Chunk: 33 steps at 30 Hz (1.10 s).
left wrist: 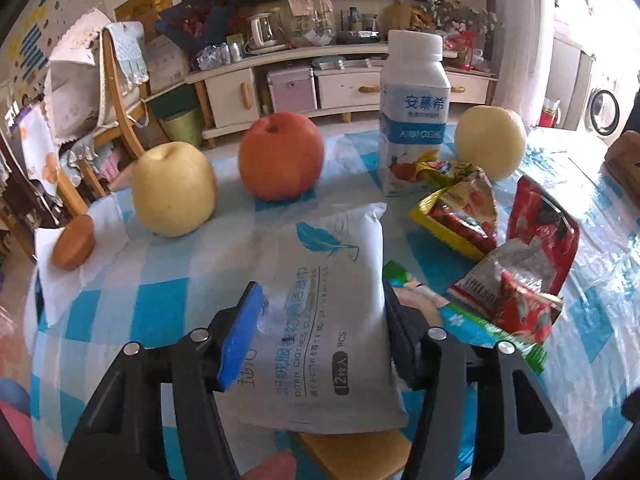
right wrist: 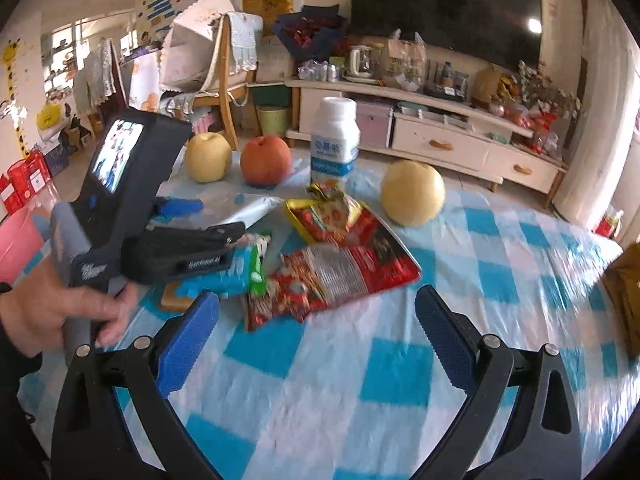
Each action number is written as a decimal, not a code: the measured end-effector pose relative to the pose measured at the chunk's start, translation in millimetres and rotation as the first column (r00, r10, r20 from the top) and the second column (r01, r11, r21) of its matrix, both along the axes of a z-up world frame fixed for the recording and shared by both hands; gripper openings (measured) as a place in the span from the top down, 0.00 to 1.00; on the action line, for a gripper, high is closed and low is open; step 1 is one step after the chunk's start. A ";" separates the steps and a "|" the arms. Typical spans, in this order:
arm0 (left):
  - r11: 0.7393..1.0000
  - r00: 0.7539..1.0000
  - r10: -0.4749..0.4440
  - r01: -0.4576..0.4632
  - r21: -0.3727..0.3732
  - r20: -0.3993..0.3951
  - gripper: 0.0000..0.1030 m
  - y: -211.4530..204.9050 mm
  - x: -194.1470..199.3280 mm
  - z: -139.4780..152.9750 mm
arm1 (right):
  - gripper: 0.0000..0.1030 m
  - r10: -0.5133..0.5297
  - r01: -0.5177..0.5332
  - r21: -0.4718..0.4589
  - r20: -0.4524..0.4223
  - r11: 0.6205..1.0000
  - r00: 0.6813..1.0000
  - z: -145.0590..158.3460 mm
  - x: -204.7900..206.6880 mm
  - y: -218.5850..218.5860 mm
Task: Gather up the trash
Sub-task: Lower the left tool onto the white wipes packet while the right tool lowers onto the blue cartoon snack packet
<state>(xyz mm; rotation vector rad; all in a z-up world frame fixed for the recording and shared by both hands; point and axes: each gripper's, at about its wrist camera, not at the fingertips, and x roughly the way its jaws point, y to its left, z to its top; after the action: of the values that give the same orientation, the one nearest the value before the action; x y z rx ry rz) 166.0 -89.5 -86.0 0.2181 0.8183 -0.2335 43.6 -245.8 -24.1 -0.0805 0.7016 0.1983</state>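
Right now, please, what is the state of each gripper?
Left gripper: closed on the white wipes pack, pads at both its edges.
Right gripper: open, empty, above the checked tablecloth.

Wipes pack, lying between the left jaws, is showing "DOWN CLOTHES CLE…", "12" and "PCS". Bottle, standing beyond the jaws, is showing "安慕希" on its label. Wrapper print to the right is remaining unreadable.

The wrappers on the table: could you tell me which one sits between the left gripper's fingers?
The white wipes packet with the blue feather print. The left gripper straddles it; the yellow-red, red-silver and green-blue snack wrappers lie outside the fingers.
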 end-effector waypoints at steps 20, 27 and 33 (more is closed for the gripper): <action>0.985 0.985 0.173 -0.173 -0.002 0.025 0.52 124.6 -18.5 12.2 | 0.04 0.154 -0.162 -0.093 -0.089 0.982 0.984 -36.1 70.7 99.9; 0.984 0.984 0.179 -0.178 -0.015 0.027 0.52 128.5 -22.5 8.1 | 0.24 0.136 -0.144 -0.040 -0.156 0.989 0.978 -58.9 81.8 99.6; 0.983 0.983 0.180 -0.179 -0.024 0.029 0.52 129.1 -25.1 8.0 | 0.45 0.128 -0.134 -0.037 -0.145 0.990 0.981 -56.2 82.3 95.0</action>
<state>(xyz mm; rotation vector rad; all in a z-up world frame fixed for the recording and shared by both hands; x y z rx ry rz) 140.9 39.5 -78.0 0.1267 0.7995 -0.0686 125.9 -150.8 -80.3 -0.1591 0.8446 0.3161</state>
